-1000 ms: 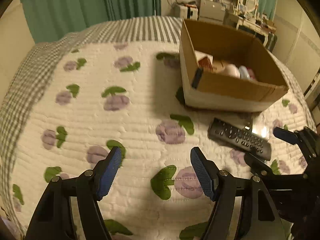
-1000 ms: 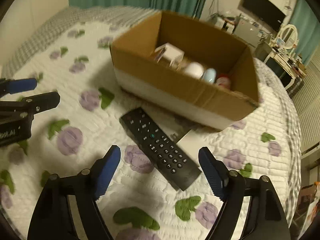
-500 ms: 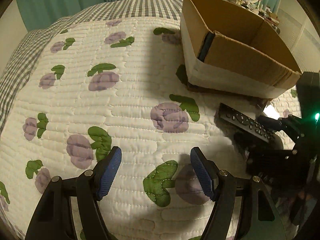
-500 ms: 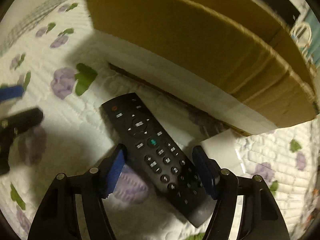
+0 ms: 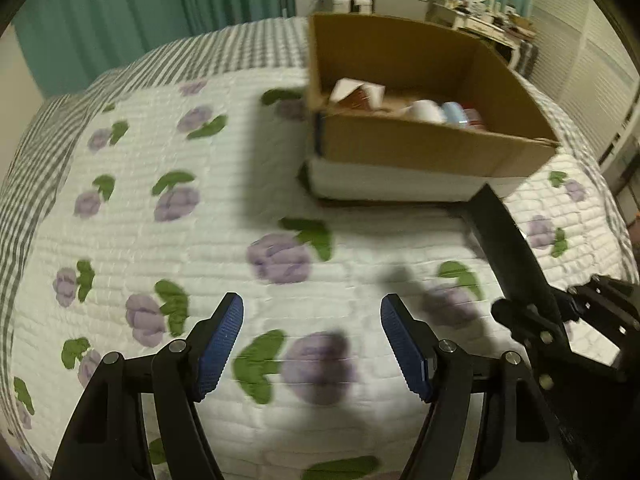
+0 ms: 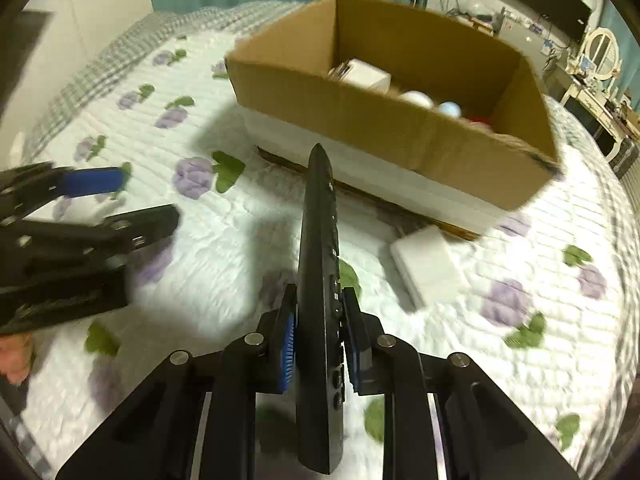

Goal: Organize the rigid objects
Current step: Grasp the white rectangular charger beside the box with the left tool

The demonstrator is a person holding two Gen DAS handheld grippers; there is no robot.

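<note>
Remote control [image 6: 320,280], black and long, sits clamped edge-on between the jaws of your right gripper [image 6: 320,340], its buttons facing the right jaw and its far tip pointing ahead toward the cardboard box [image 6: 400,128]. It is lifted clear of the bed quilt [image 6: 200,280]. Ahead of those jaws the box stands open on the bed, with a white carton, a white rounded thing and a pale blue one inside; what they are is too blurred to tell. Right of the jaws and ahead, a flat white block [image 6: 428,264] lies on the quilt just beside the box. Your left gripper [image 5: 312,344] holds its jaws wide with nothing between them, above the flowered quilt, left of the remote.
</note>
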